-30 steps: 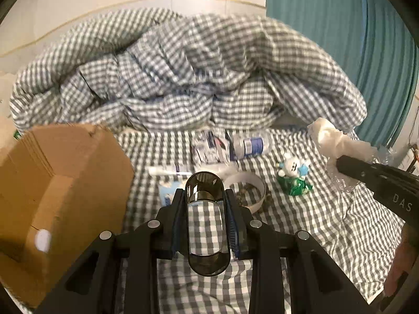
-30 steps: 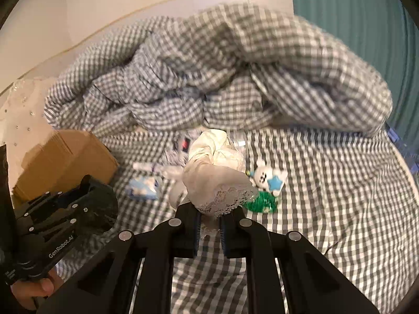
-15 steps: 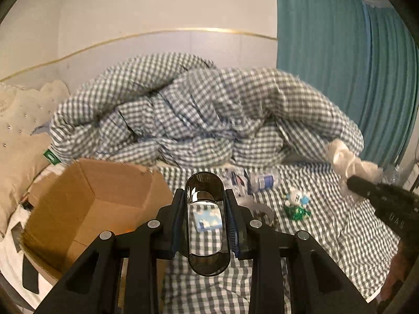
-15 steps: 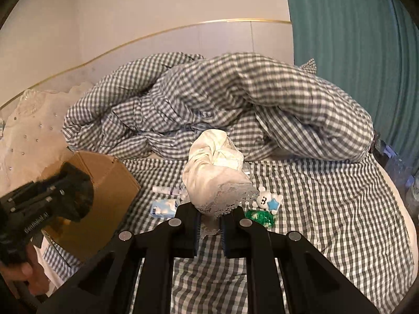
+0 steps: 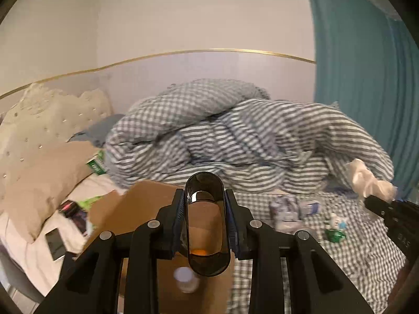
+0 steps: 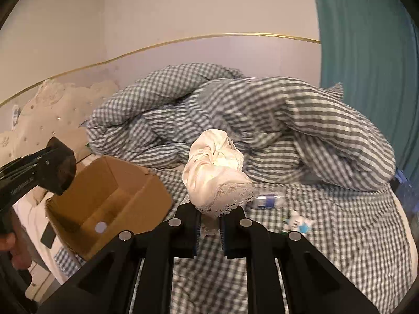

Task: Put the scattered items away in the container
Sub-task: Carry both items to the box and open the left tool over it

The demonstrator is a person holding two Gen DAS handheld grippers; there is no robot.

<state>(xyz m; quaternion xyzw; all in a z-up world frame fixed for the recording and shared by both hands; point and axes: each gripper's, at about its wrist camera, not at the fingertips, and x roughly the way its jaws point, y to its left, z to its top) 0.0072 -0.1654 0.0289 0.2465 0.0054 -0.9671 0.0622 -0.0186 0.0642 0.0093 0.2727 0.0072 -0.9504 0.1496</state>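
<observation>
Both tongs loaded, neither load delivered yet. Left tongs (image 5: 205, 225) pinching a dark smoky translucent oblong piece (image 5: 205, 235), upright between the pads, poised over the open cardboard box (image 5: 146, 212); seen from the right wrist view too, up at the box's far-left edge (image 6: 56, 168). Right tongs (image 6: 210, 231) pinching a cream lace-trimmed cloth (image 6: 214, 172) by its lacy hem, bunched above the pads, raised over the checked bed sheet (image 6: 340, 248), not yet above the box (image 6: 110, 201).

Inside the box, only one small whitish round thing (image 6: 100, 227) visible on the bottom; rest of the interior apparently bare, though part hidden by the flaps. Judging from that, early to middle of the job: one item in, two in transit.

Left on the sheet, near the heaped checked duvet (image 6: 262, 120): a clear plastic bottle with a blue label (image 6: 267, 198), a small white-and-blue toy figure (image 6: 298, 221) with something green beside it (image 5: 334, 235), and a crumpled printed packet (image 5: 284, 210). Motion blur too strong to tell whether more small items lie there.

Probably next: release of the dark piece into the box, then the cloth carried leftward and dropped in
</observation>
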